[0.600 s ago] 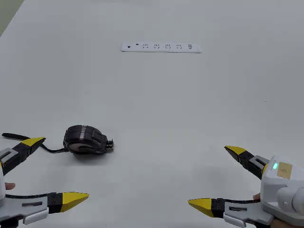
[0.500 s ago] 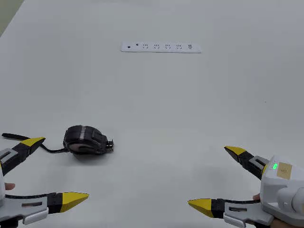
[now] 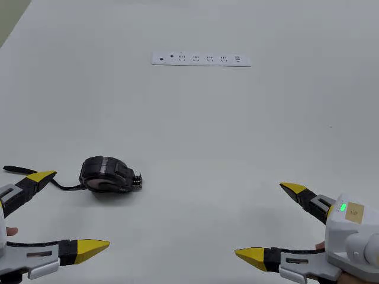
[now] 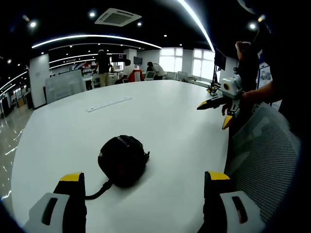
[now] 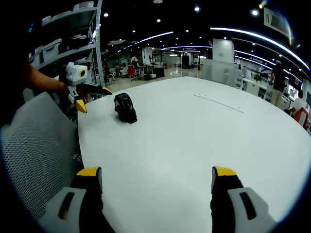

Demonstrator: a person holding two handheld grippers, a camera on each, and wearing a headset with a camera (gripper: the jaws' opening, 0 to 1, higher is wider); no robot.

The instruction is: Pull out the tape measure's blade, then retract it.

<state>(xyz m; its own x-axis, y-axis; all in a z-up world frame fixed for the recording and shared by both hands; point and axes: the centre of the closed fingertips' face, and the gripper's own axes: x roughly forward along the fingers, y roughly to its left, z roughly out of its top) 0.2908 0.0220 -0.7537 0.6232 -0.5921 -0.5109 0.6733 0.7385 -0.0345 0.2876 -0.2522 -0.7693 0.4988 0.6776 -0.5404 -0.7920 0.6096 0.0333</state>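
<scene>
We see tape measure [image 3: 109,174] just ahead of left gripper [image 3: 78,208], blade mouth facing right gripper [image 3: 261,219], which sits well apart; both jaws spread wide.

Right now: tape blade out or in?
In. The tape measure lies on the table with only its end hook at the case mouth; no blade runs out.

Open-plan office, ceiling strip lights [image 4: 92,36], air-conditioner cassette [image 4: 118,17], distant people [image 4: 103,60], storage shelves [image 5: 63,51]

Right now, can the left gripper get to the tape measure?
Probably yes: the left gripper is open, and the tape measure lies just ahead of its jaws on the table, with nothing between them.
</scene>
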